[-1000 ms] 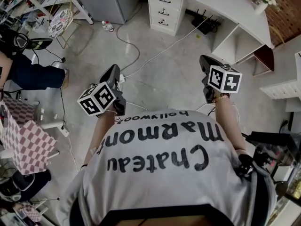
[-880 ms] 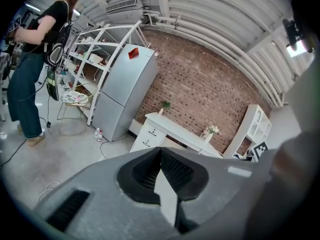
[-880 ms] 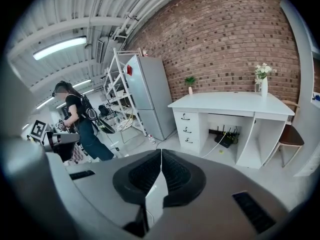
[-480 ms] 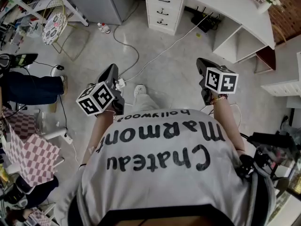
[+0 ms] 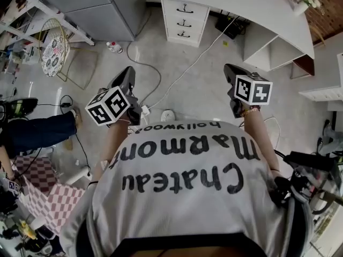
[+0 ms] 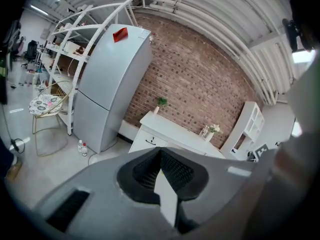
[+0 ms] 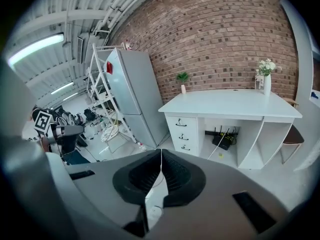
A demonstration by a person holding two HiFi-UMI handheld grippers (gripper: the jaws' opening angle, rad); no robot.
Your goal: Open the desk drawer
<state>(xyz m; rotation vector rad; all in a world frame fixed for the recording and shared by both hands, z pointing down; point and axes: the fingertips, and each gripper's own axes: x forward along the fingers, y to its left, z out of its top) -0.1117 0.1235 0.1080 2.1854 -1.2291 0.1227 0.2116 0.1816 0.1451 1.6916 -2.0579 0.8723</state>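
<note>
Opening not yet begun. Drawer stack (image 5: 184,19) under the white table (image 5: 252,7), at the end nearest the grey refrigerator (image 5: 107,4). All three fronts flush and shut, handles untouched. Left tongs (image 5: 128,74) and right tongs (image 5: 230,69) both closed on nothing, held over the floor (image 5: 198,84), pointing toward the table. Stack far ahead, roughly between the two pairs, well apart from either. Remaining, by judgement: approach, grip on one handle, pull outward.
</note>
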